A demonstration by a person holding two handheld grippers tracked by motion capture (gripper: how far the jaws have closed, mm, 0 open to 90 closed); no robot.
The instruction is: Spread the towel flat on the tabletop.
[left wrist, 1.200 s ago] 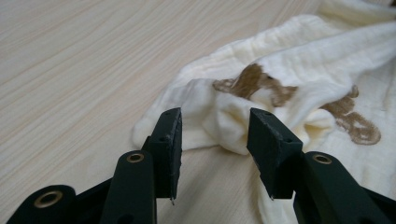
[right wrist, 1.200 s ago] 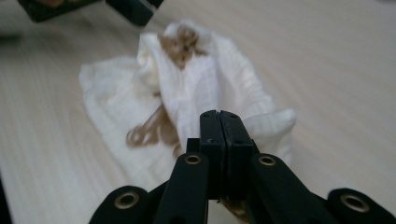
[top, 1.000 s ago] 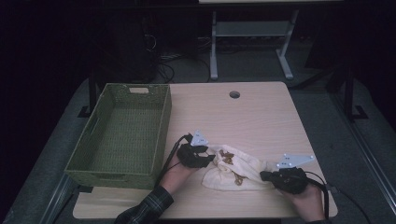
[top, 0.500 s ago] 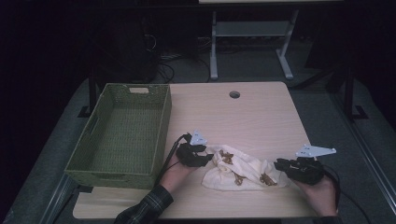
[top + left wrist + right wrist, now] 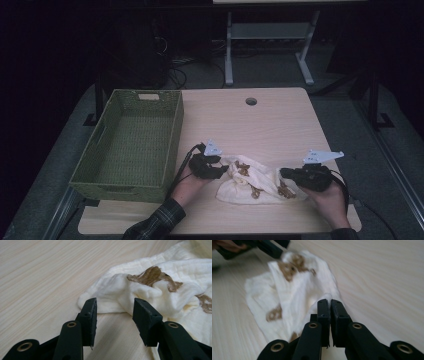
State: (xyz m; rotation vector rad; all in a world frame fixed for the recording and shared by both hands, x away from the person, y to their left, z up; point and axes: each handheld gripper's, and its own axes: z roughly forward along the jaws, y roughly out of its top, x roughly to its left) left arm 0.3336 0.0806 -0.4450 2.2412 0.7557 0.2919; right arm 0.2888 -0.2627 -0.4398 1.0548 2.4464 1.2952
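1. High view: a crumpled cream cloth (image 5: 257, 182) with brown prints is seen near the front edge of the table (image 5: 270, 120), between the left gripper (image 5: 226, 172) and the right gripper (image 5: 283, 173), beside a green basket (image 5: 131, 142).
2. Left gripper view: the jaws are held half open at the cloth's bunched edge; nothing is pinched.
3. Right gripper view: the jaws, just closed further, are pressed together on a fold of cloth.
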